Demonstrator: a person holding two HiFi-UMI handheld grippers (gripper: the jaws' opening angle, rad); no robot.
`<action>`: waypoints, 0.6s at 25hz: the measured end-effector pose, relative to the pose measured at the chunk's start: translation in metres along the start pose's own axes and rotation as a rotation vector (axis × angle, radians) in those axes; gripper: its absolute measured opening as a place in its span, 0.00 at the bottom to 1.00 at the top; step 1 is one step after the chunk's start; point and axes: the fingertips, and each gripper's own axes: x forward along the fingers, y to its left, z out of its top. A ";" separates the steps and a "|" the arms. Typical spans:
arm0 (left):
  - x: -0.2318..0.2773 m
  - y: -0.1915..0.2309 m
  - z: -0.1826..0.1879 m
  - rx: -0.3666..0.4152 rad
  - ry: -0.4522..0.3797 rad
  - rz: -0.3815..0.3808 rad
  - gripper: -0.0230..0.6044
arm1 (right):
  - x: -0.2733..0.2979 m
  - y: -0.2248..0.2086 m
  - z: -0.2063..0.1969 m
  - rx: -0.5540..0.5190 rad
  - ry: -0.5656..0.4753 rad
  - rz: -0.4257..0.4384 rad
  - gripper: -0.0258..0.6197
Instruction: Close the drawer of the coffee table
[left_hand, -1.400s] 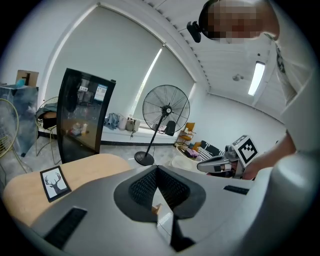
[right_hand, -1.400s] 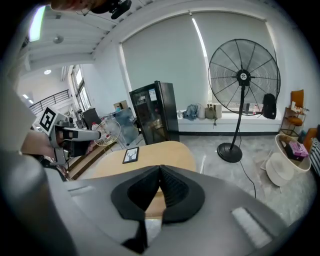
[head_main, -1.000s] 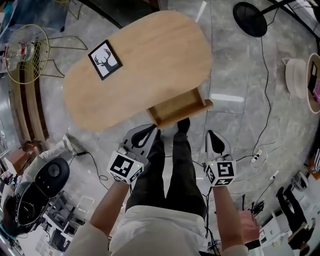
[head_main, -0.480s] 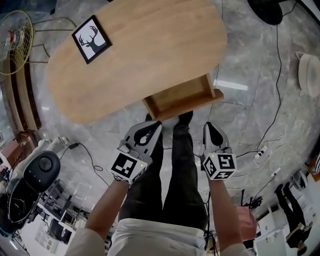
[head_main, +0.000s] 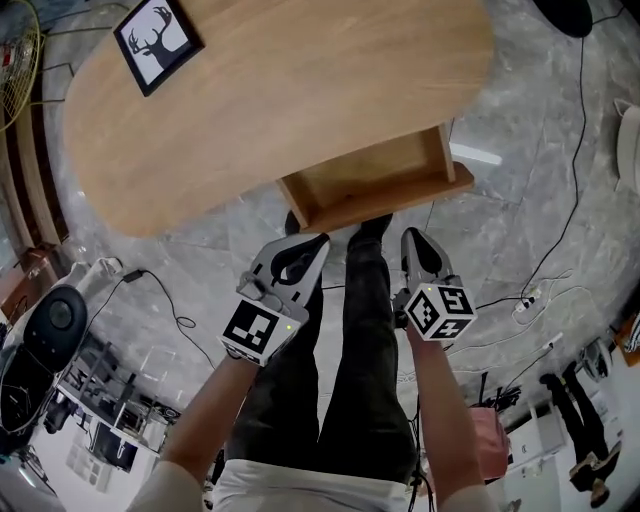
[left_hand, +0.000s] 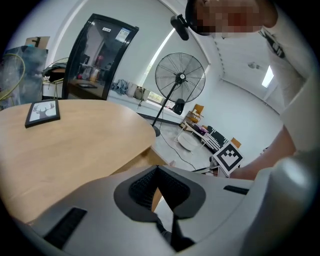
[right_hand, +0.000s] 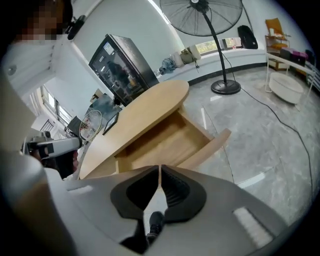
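Head view: the drawer (head_main: 370, 180) stands pulled out from under the near edge of the oval wooden table (head_main: 300, 90), and it looks empty. Its front panel (head_main: 400, 207) faces the person's legs. The left claw (head_main: 303, 250) hangs just short of the panel's left corner and the right claw (head_main: 413, 243) just short of its right part; neither touches the wood. A framed deer picture (head_main: 158, 42) lies on the far left of the table top.

Left gripper view: the jaws meet at their tips with nothing between them. Beyond them show the table's rounded edge and a sliver of the drawer's wood, and a standing fan (left_hand: 180, 80) further off on the floor.

Right gripper view: this claw's jaws also press tip to tip and hold nothing. The open drawer lies straight ahead, its bare inside in plain sight and the front panel nearest.

The drawer is stiff board and, being empty, likely light, so it should slide in with a steady push. No handle shows, so the flat face of the front panel is the place to press. One claw near each end, or one at the middle, would probably keep it from skewing. The closed tips make a blunt pusher, though they may slip on smooth wood if set at a slant
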 end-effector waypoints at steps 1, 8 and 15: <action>0.002 0.001 -0.006 -0.006 0.006 -0.001 0.05 | 0.005 -0.003 -0.006 0.026 0.005 0.004 0.11; 0.008 0.013 -0.044 -0.050 0.049 0.003 0.05 | 0.037 -0.020 -0.036 0.178 0.019 0.010 0.16; 0.011 0.020 -0.072 -0.043 0.062 0.000 0.05 | 0.059 -0.023 -0.043 0.318 -0.008 0.046 0.25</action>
